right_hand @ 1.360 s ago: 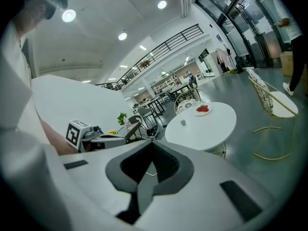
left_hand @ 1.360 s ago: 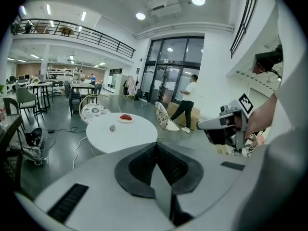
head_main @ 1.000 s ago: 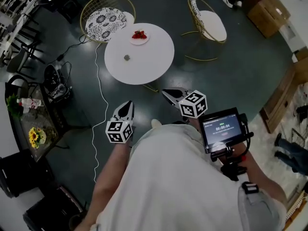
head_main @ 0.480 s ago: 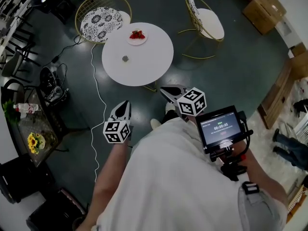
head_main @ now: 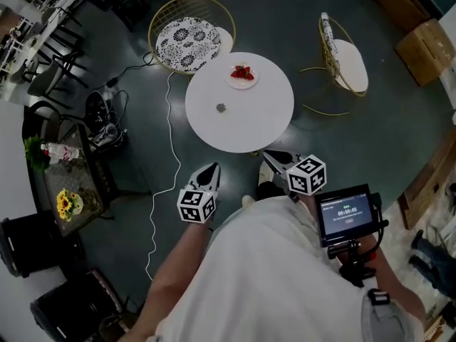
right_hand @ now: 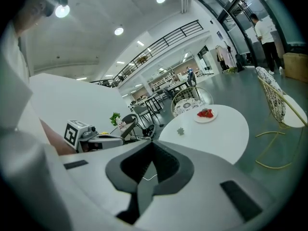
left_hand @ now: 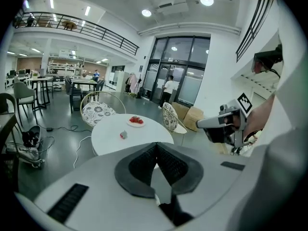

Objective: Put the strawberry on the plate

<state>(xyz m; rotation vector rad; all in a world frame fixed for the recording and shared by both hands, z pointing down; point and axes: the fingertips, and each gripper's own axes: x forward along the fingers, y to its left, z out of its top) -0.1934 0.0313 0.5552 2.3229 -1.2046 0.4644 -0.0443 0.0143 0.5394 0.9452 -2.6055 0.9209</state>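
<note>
A round white table (head_main: 249,130) stands ahead of me on the dark floor. On its far side a small white plate (head_main: 242,75) (left_hand: 136,122) (right_hand: 205,114) holds red strawberries. A small greyish thing (head_main: 221,107) (left_hand: 123,134) (right_hand: 181,131) with a touch of red lies alone near the table's middle; what it is cannot be made out. My left gripper (head_main: 213,167) (left_hand: 156,148) is shut and empty, short of the table's near edge. My right gripper (head_main: 269,155) (right_hand: 153,147) is shut and empty too, at the near edge.
Two gold wire chairs flank the table, one patterned (head_main: 187,34) at the far left, one (head_main: 343,55) at the right. A white cable (head_main: 168,162) runs along the floor on the left. A low side table with flowers (head_main: 68,191) stands further left. Cardboard boxes (head_main: 424,41) sit at far right.
The table has come closer to both grippers and sits lower and further right in the head view. Both grippers stay shut and empty.
</note>
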